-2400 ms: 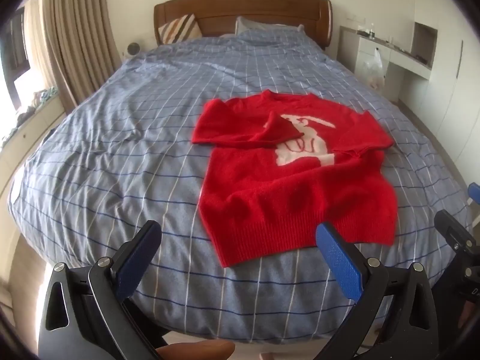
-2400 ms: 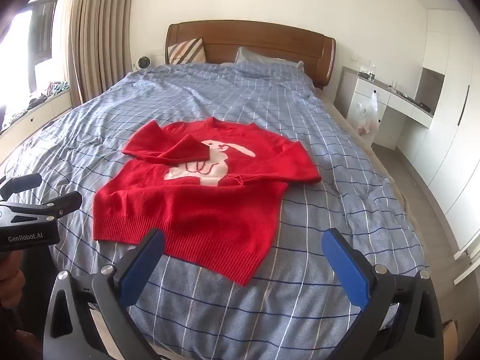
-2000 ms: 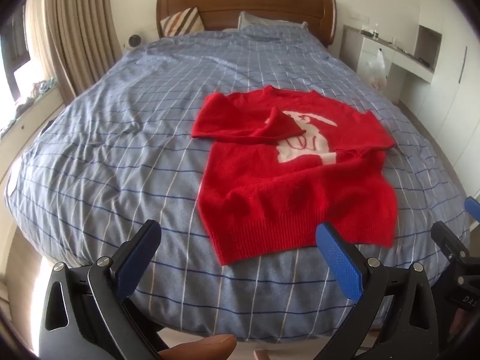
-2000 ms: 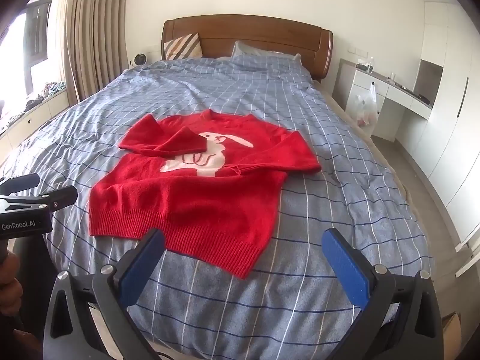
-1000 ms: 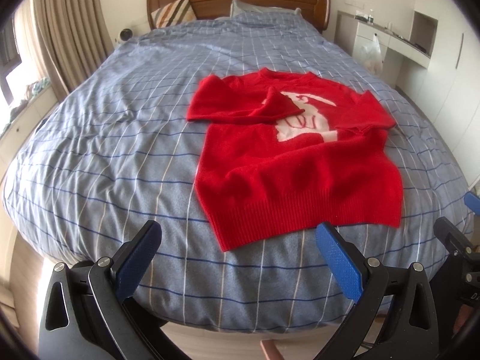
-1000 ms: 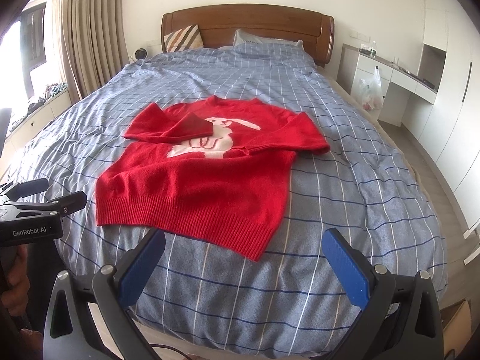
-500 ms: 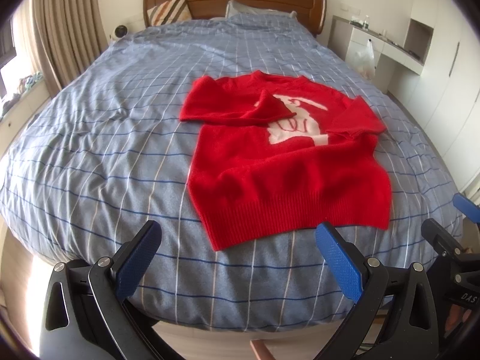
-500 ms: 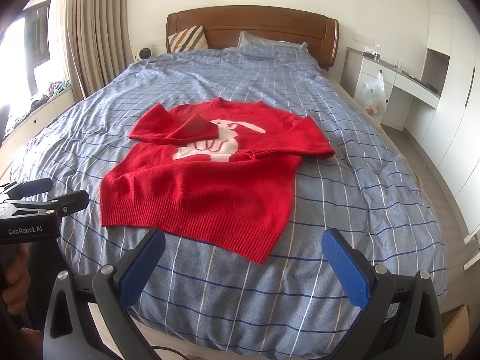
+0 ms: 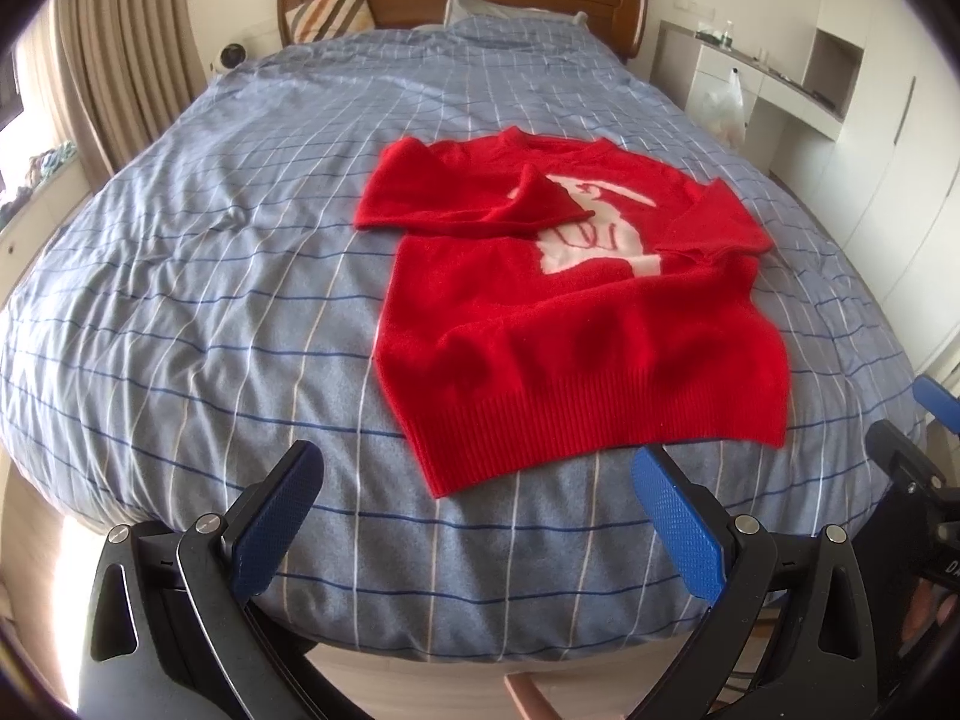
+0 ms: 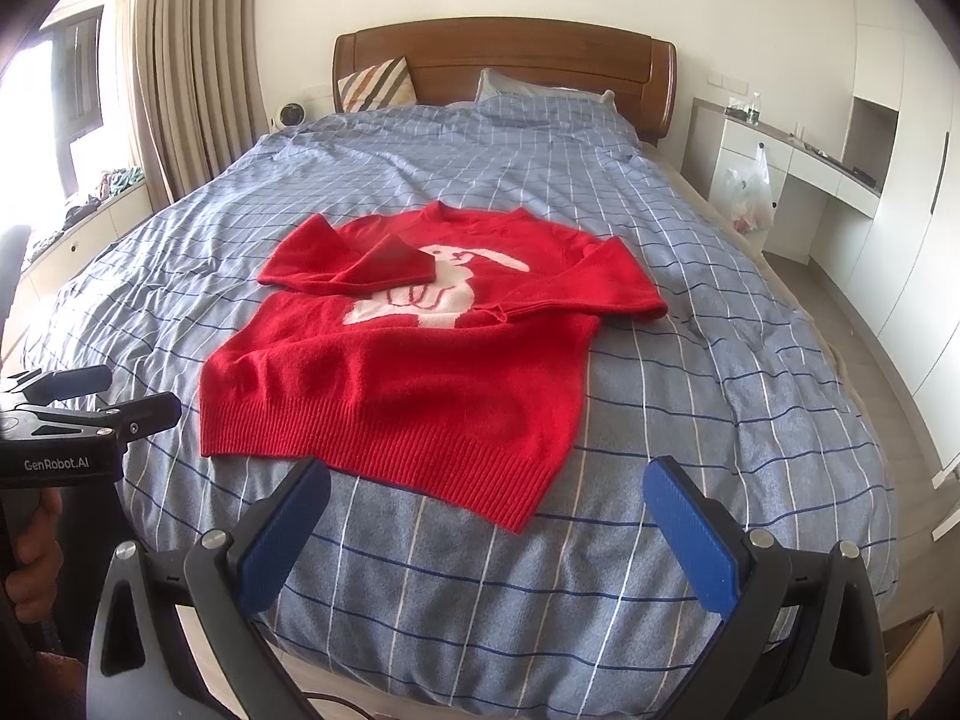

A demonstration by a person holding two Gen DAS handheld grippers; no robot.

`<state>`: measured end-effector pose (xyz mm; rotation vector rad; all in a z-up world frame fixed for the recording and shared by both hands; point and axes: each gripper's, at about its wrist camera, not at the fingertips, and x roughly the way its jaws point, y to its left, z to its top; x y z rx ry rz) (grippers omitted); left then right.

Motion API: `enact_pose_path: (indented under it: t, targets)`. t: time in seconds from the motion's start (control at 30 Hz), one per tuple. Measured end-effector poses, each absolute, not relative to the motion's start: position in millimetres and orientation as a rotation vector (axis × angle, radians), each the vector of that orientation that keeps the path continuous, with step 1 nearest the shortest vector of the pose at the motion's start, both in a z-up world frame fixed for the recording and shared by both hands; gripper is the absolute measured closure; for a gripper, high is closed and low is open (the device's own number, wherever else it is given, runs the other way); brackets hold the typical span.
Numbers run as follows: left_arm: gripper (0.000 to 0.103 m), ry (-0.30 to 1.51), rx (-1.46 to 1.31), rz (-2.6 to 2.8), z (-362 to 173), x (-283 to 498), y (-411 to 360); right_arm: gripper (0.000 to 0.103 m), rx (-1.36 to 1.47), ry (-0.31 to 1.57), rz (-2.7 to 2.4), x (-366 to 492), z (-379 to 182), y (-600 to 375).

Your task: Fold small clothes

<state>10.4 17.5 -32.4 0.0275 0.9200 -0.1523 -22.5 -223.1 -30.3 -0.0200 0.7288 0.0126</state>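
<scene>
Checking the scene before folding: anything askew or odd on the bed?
The red sweater lies at an angle to the bed's grid lines. Its two sleeves are folded unevenly across the chest, the left one covering part of the white rabbit. No damage or spills visible.

A bedroom in a home: a wide bed [image 10: 690,360] under a blue checked duvet, a wooden headboard [image 10: 504,60] with a striped cushion [image 10: 378,87] and a pillow [image 10: 540,93] against it, long beige curtains [image 10: 186,78] by the window, and a white built-in desk [image 10: 798,162] and wardrobes [image 10: 918,192] along the wall, a plastic bag [image 10: 747,192] hanging there
</scene>
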Motion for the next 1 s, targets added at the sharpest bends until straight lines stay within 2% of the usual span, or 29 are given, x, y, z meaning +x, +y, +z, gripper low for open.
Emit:
enact_pose_path:
  t: [0.27, 0.33, 0.37, 0.4, 0.47, 0.53, 0.57, 0.6, 0.63, 0.7, 0.83, 1.0]
  targets:
    - [0.002, 1.096, -0.139, -0.145, -109, 51, 73, 0.0, 0.168, 0.822, 0.034, -5, -80, -288]
    - [0.004, 1.111, -0.189, -0.188, -119, 55, 73, 0.001, 0.245, 0.854, 0.085, 3, -95, -295]
    - [0.009, 1.115, -0.199, -0.207, -121, 56, 69, 0.001, 0.291, 0.866, 0.113, 8, -101, -297]
    - [0.017, 1.115, -0.194, -0.219, -123, 57, 64, 0.004, 0.333, 0.878, 0.142, 13, -108, -297]
    - [0.024, 1.108, -0.153, -0.22, -125, 59, 51, 0.018, 0.404, 0.897, 0.208, 26, -119, -295]
    - [0.035, 1.085, -0.124, -0.204, -126, 62, 42, 0.041, 0.43, 0.921, 0.236, 40, -130, -290]
    - [0.051, 1.07, -0.11, -0.189, -125, 63, 39, 0.051, 0.44, 0.935, 0.237, 47, -135, -288]
    - [0.08, 1.059, -0.096, -0.181, -124, 64, 38, 0.086, 0.445, 0.942, 0.23, 51, -139, -287]
    - [0.095, 1.06, -0.103, -0.2, -121, 64, 40, 0.098, 0.44, 0.948, 0.203, 54, -141, -287]
    - [0.1, 1.064, -0.148, -0.228, -112, 62, 51, 0.099, 0.463, 0.952, 0.189, 50, -136, -294]
    - [0.1, 1.044, -0.144, -0.251, -93, 43, 69, 0.099, 0.428, 0.968, 0.141, 17, -110, -314]
    - [0.101, 1.077, -0.058, -0.219, -117, 39, 51, 0.099, 0.381, 1.059, 0.109, 9, -132, -312]
